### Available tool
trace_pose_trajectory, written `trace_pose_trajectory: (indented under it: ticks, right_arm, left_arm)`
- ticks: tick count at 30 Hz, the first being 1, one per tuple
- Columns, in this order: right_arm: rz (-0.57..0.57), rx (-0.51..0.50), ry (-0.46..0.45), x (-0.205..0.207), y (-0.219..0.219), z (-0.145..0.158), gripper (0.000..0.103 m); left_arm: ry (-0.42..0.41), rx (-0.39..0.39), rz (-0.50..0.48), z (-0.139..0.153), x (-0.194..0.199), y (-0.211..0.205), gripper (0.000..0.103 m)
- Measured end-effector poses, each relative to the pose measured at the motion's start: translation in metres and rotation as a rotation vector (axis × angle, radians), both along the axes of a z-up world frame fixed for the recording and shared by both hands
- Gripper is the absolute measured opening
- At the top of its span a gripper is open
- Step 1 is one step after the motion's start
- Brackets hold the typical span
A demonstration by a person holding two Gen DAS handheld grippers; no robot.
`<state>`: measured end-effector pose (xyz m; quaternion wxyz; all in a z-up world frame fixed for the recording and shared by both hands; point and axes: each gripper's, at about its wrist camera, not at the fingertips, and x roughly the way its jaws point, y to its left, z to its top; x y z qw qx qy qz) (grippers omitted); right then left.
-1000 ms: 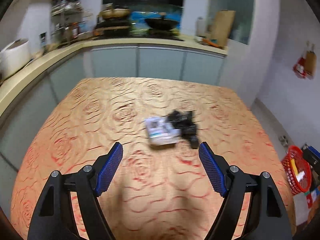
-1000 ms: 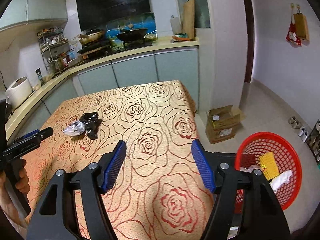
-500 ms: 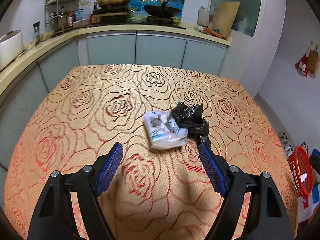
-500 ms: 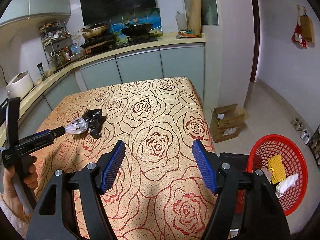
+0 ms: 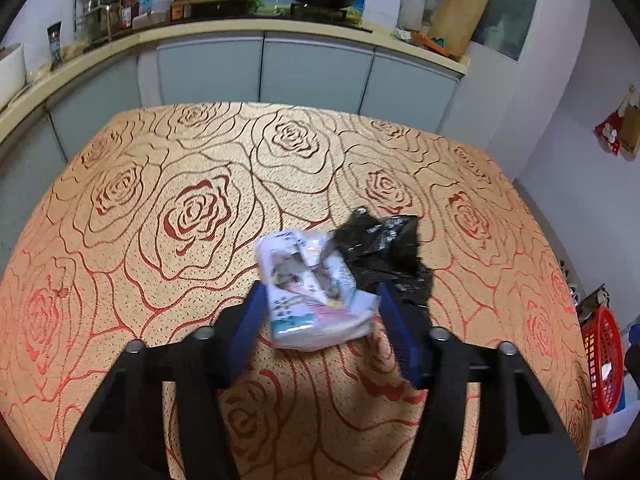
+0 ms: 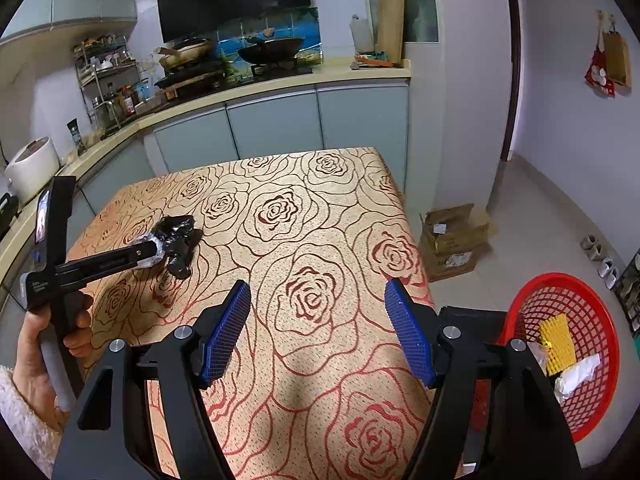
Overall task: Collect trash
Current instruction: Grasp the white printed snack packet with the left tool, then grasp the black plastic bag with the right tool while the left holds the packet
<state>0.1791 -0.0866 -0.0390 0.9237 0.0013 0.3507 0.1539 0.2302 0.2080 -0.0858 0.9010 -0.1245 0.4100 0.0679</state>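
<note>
A white printed plastic packet lies on the rose-patterned tablecloth, touching a crumpled black plastic bag on its right. My left gripper is open, its blue pads on either side of the packet's near end. In the right wrist view the left gripper reaches the packet and black bag from the left. My right gripper is open and empty above the table's near right part. A red mesh basket with yellow and white scraps stands on the floor to the right.
A kitchen counter with woks and a rack runs behind the table. A cardboard box sits on the floor by the table's right edge. The red basket also shows in the left wrist view.
My left gripper has moved forward and down to the packet, which now sits between its pads. The jaws have narrowed somewhat. The right gripper has shifted slightly.
</note>
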Motion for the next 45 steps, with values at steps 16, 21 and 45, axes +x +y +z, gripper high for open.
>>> trace_pose_trajectory:
  ticks: [16, 21, 45]
  right_arm:
    - [0.071, 0.002, 0.045, 0.008, 0.044, -0.013, 0.067]
    - [0.101, 0.002, 0.058, 0.017, 0.064, -0.018, 0.067]
    - [0.272, -0.105, 0.082, 0.081, 0.194, -0.053, 0.067]
  left_arm:
    - [-0.033, -0.008, 0.027, 0.002, -0.021, 0.020, 0.025]
    - [-0.070, 0.041, 0.094, 0.010, -0.039, 0.037, 0.024]
    - [-0.130, 0.020, 0.175, 0.013, -0.053, 0.062, 0.024]
